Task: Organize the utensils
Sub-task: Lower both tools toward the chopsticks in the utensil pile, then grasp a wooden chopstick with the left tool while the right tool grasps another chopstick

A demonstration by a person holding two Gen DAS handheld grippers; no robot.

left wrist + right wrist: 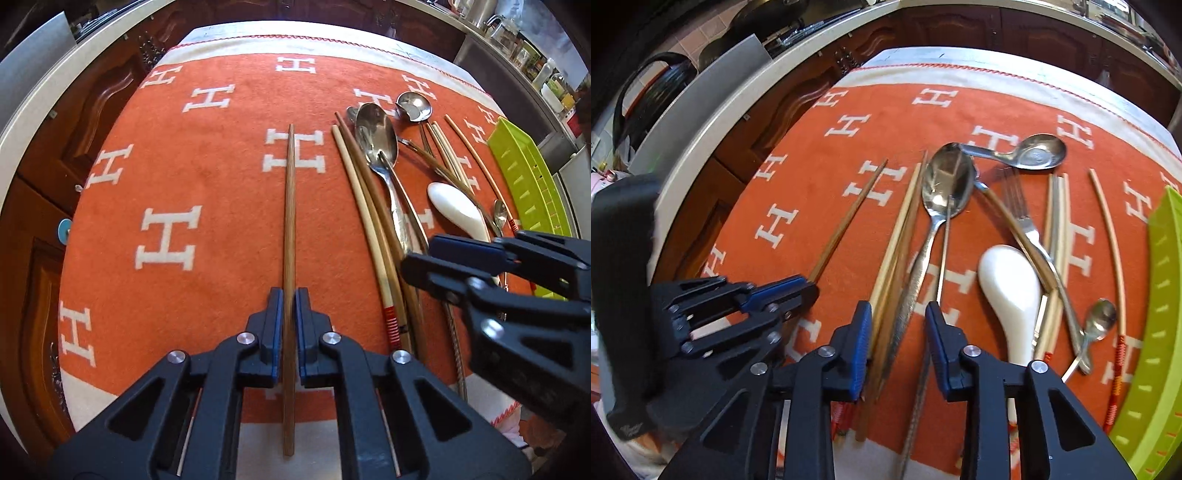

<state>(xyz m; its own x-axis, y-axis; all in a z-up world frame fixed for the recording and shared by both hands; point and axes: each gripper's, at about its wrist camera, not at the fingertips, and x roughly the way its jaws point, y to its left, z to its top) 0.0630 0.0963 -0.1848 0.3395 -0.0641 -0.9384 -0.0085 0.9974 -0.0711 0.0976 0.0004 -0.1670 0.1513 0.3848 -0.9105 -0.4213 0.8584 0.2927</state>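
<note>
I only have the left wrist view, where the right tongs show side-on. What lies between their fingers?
Observer: The right tongs stand open astride the big metal spoon's textured handle.
Operator: Anything else in that gap?
Observer: Yes: wooden chopsticks on one side of the handle and a thin metal rod on the other.
Operator: Is a fork buried in that pile?
Observer: Yes, a fork lies with its tines pointing away, between the spoon and the pale chopsticks.
</note>
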